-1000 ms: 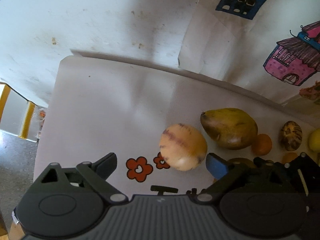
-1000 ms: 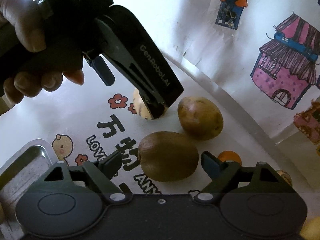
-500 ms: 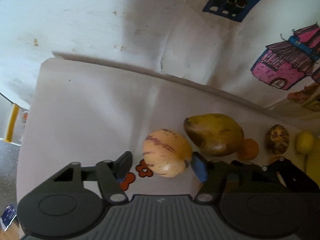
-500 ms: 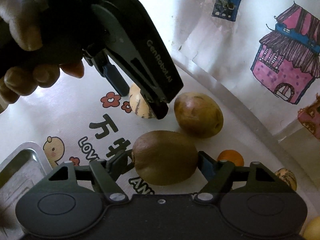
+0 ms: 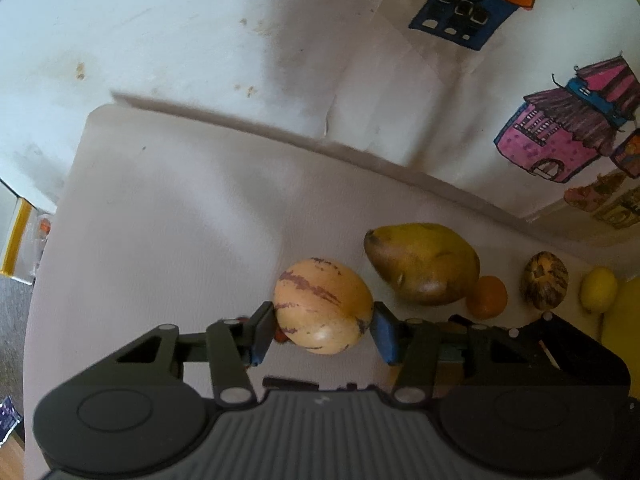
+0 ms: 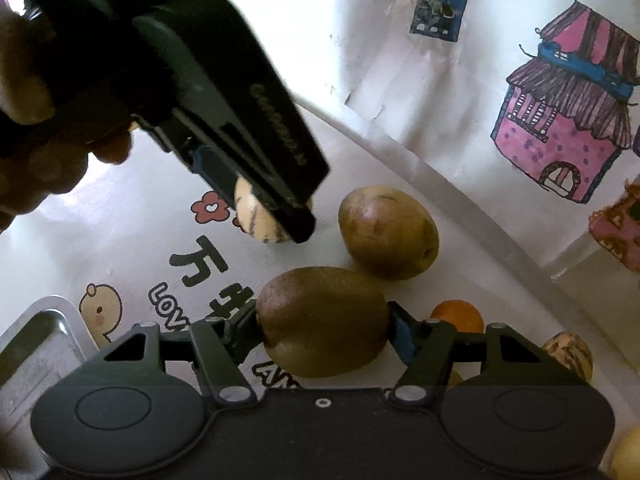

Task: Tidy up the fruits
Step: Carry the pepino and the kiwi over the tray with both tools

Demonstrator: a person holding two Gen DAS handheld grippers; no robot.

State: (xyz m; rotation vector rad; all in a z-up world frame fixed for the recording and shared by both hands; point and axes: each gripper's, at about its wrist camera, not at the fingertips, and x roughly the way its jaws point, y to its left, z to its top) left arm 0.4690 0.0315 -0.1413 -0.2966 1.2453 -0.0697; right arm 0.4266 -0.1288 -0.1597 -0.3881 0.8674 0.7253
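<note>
Risk first. Both claws grip rounded, smooth-sided fruit on narrow pad faces; in my judgement either fruit may roll or squirt out on lifting if the pinch sits off its widest girth, and excess pressure may bruise soft flesh.

The white, matt-covered bench carries printed cartoon flowers and lettering; its covering looks thin and could drag under a sliding fruit.

The large yellow-brown pear-shaped fruit, dull-skinned and blotched, lies just beyond and right of the left claw, close enough to be knocked during the lift.

The brown fuzzy oval kiwi sits between the fingers of the right claw, both pads touching its flanks: pinching it.

The pale orange round melon-like fruit with purple streaks, waxy and smooth, is pinched by the left claw, pads on both sides.

The grey metal tray, shallow with a raised rim, lies left of the right claw.

The small round orange citrus rests against the pear-shaped fruit, right of the left claw; it may roll if that fruit is disturbed.
</note>
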